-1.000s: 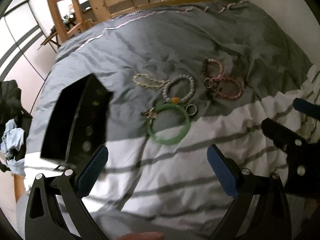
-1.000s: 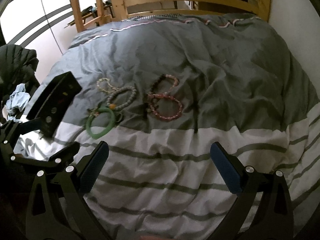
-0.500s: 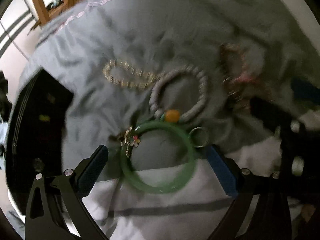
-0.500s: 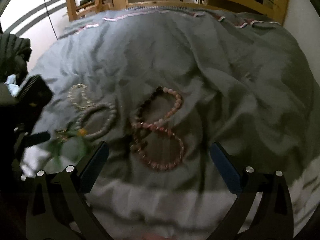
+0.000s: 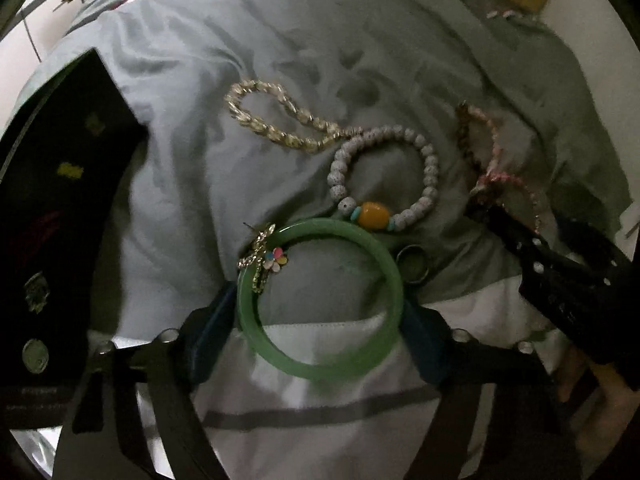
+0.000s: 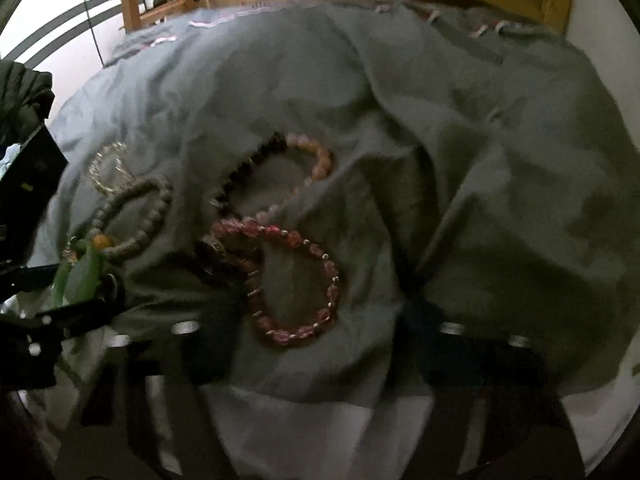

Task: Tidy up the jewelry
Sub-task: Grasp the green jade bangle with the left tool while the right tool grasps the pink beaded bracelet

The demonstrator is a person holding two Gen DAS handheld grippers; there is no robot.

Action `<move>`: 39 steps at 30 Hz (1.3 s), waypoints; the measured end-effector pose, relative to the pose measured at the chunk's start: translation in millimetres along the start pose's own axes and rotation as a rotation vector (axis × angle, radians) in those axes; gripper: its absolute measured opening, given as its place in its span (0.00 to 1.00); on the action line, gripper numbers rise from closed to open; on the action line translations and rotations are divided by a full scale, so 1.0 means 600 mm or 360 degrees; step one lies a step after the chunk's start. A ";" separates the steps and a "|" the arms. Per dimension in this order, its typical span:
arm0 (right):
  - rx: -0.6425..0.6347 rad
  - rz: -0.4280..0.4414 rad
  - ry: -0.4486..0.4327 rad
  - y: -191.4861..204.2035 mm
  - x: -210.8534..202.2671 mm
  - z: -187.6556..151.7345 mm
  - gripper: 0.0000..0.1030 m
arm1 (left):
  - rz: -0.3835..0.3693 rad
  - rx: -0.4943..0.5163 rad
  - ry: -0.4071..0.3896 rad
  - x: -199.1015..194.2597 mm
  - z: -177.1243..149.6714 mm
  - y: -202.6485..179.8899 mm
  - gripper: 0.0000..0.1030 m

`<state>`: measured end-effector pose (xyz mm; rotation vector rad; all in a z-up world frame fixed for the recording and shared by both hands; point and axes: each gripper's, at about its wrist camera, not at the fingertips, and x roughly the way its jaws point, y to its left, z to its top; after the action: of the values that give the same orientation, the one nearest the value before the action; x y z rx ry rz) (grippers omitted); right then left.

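Bracketing the green bangle (image 5: 320, 312) at 6 o'clock of the left wrist view, the left gripper (image 5: 320, 320) has its pads against the ring's outer edge on both sides, though a firm clamp cannot be judged. The right gripper (image 6: 316, 344) stands spread around the pink bead bracelet (image 6: 296, 280), not gripping. All bracelets lie on the grey duvet (image 5: 320, 60); the black tray (image 5: 60, 220) at 9 o'clock holds small items, so sorting looks barely begun, with no legible writing.
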<state>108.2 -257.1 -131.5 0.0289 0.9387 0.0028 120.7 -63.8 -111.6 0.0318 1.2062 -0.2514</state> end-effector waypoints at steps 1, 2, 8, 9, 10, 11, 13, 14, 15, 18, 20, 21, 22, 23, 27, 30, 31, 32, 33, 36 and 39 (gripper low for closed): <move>-0.0011 -0.0005 -0.0024 0.003 -0.007 0.001 0.35 | -0.0004 -0.0001 -0.0012 -0.006 -0.003 -0.004 0.72; -0.0022 -0.0009 -0.0052 0.005 -0.015 0.001 0.32 | -0.0005 0.0000 -0.0022 -0.009 -0.008 -0.002 0.72; 0.0165 0.0159 -0.0222 -0.034 -0.056 0.012 0.16 | -0.0043 -0.0005 -0.0113 -0.032 -0.009 -0.006 0.72; 0.0200 0.0192 -0.0247 -0.043 -0.062 0.012 0.16 | -0.0046 -0.0005 -0.0127 -0.037 -0.011 -0.004 0.72; 0.0234 0.0228 -0.0275 -0.049 -0.065 0.012 0.16 | -0.0048 -0.0006 -0.0151 -0.042 -0.012 -0.006 0.72; 0.0274 0.0281 -0.0306 -0.057 -0.070 0.014 0.16 | -0.0048 -0.0002 -0.0171 -0.045 -0.013 -0.007 0.72; 0.0321 0.0359 -0.0349 -0.062 -0.076 0.016 0.11 | -0.0047 0.0005 -0.0211 -0.049 -0.008 -0.006 0.72; 0.0349 0.0407 -0.0374 -0.062 -0.081 0.017 0.10 | -0.0046 0.0010 -0.0231 -0.051 -0.006 -0.012 0.72; 0.0357 0.0430 -0.0393 -0.060 -0.086 0.017 0.10 | -0.0042 0.0016 -0.0242 -0.051 -0.005 -0.018 0.72; 0.0329 0.0437 -0.0395 -0.057 -0.090 0.020 0.10 | -0.0046 0.0018 -0.0244 -0.059 -0.005 -0.013 0.72; 0.0293 0.0490 -0.0314 -0.048 -0.077 0.021 0.10 | -0.0051 0.0015 -0.0255 -0.066 -0.008 -0.004 0.72; 0.0268 0.0447 -0.0297 -0.041 -0.072 0.019 0.11 | -0.0053 0.0015 -0.0266 -0.071 -0.008 0.001 0.72; 0.0232 0.0397 -0.0286 -0.033 -0.067 0.018 0.16 | -0.0056 0.0017 -0.0270 -0.072 -0.003 0.006 0.72; 0.0169 0.0342 -0.0244 -0.020 -0.056 0.018 0.27 | -0.0055 0.0019 -0.0273 -0.071 0.000 0.005 0.72; 0.0051 0.0151 -0.0129 -0.002 -0.013 0.000 0.79 | -0.0073 0.0006 -0.0270 -0.077 -0.002 0.010 0.72; 0.0021 0.0037 -0.0038 -0.008 0.007 -0.003 0.46 | -0.0094 -0.0008 -0.0278 -0.086 -0.004 0.013 0.72; 0.0040 0.0030 -0.0046 -0.013 0.005 -0.002 0.35 | -0.0097 -0.0006 -0.0284 -0.091 -0.005 0.012 0.72; 0.0054 0.0007 -0.0061 -0.018 0.000 0.000 0.30 | -0.0092 0.0000 -0.0290 -0.094 -0.006 0.011 0.72; 0.0068 -0.0015 -0.0079 -0.023 -0.004 0.001 0.20 | -0.0077 0.0011 -0.0303 -0.098 -0.007 0.010 0.69; 0.0164 -0.0016 -0.0115 -0.047 -0.009 0.006 0.08 | -0.0043 0.0070 -0.0365 -0.117 -0.012 0.001 0.52; 0.0295 0.0099 -0.0199 -0.070 -0.029 0.009 0.08 | -0.0049 0.0096 -0.0388 -0.125 -0.016 -0.004 0.52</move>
<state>101.7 -299.7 -115.6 0.2273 0.8102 -0.0281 86.8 -51.2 -45.4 0.0339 0.9568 -0.3091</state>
